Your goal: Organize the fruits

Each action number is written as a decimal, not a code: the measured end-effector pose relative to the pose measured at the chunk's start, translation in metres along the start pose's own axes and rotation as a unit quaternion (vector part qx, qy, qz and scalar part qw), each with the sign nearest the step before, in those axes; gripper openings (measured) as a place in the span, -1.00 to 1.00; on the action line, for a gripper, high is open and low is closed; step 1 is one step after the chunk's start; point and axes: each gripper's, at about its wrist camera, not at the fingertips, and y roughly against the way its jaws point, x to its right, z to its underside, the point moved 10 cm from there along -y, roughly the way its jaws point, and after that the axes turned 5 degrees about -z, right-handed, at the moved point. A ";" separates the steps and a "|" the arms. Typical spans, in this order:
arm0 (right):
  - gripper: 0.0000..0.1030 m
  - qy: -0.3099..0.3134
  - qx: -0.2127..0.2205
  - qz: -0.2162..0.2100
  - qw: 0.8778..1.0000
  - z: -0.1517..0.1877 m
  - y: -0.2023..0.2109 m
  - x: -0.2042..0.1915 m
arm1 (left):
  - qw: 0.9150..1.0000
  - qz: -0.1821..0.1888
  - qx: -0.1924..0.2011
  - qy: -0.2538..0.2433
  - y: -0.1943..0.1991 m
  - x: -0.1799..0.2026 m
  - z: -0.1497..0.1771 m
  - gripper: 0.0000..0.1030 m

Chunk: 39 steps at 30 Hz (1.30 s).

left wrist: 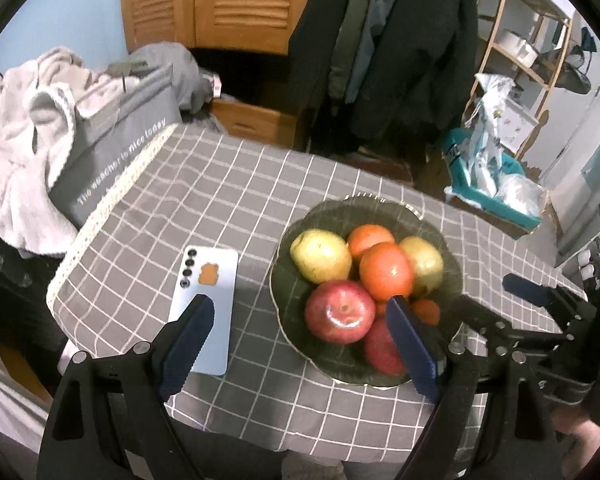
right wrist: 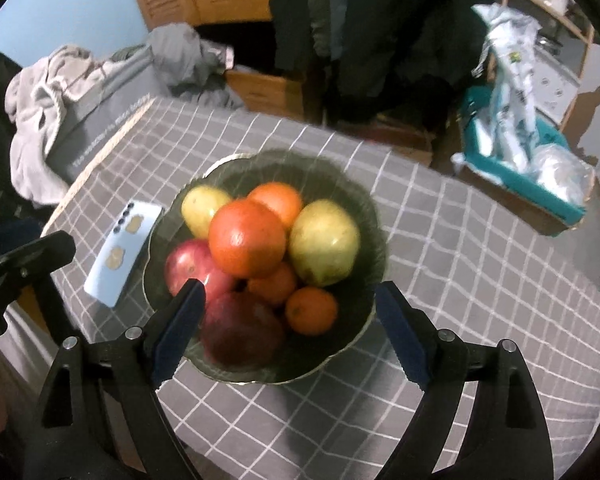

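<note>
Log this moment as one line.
left gripper: open, empty | right gripper: open, empty | fruit bowl: apples, oranges piled inside | phone: beside bowl

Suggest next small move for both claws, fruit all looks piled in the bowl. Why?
Probably back both claws away and stop. Every fruit in view, including the top orange, already sits in the dark bowl. The right claw and left claw stand open and empty above it. Only a phone lies loose on the checked tablecloth.

Grey white-checked tablecloth [left wrist: 228, 208]; dark green bowl [right wrist: 352, 184]; pale blue phone [left wrist: 208, 292].
</note>
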 end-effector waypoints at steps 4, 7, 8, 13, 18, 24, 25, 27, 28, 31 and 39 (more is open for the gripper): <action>0.69 -0.001 0.031 0.010 0.999 -0.013 0.028 0.005 | 1.000 0.004 0.023 -0.009 0.017 0.006 -0.009 0.73; 0.69 -0.007 0.053 0.014 0.998 -0.021 0.049 0.009 | 0.999 0.011 0.034 -0.015 0.027 0.012 -0.013 0.73; 0.69 -0.008 0.060 0.016 0.998 -0.024 0.056 0.010 | 0.999 0.015 0.038 -0.018 0.032 0.014 -0.015 0.73; 0.69 -0.001 0.093 0.037 0.995 -0.035 0.088 0.017 | 0.998 0.029 0.057 -0.027 0.050 0.025 -0.021 0.77; 0.69 0.000 0.121 0.054 0.991 -0.041 0.117 0.025 | 0.996 0.036 0.081 -0.033 0.070 0.035 -0.030 0.84; 0.69 0.002 0.154 0.076 0.985 -0.046 0.152 0.038 | 0.992 0.036 0.116 -0.037 0.097 0.040 -0.043 0.98; 0.69 0.001 0.159 0.079 0.984 -0.047 0.158 0.040 | 0.991 0.036 0.122 -0.037 0.102 0.040 -0.045 0.98; 0.69 -0.002 0.170 0.082 0.982 -0.048 0.170 0.044 | 0.990 0.034 0.130 -0.036 0.110 0.041 -0.049 0.99; 0.69 -0.003 0.176 0.084 0.981 -0.049 0.177 0.046 | 0.990 0.034 0.135 -0.036 0.114 0.042 -0.051 0.99; 0.69 -0.003 0.193 0.097 0.976 -0.051 0.194 0.051 | 0.988 0.033 0.149 -0.034 0.124 0.043 -0.057 0.99; 0.70 -0.010 0.223 0.111 0.968 -0.052 0.227 0.061 | 0.983 0.038 0.178 -0.032 0.149 0.052 -0.071 0.99</action>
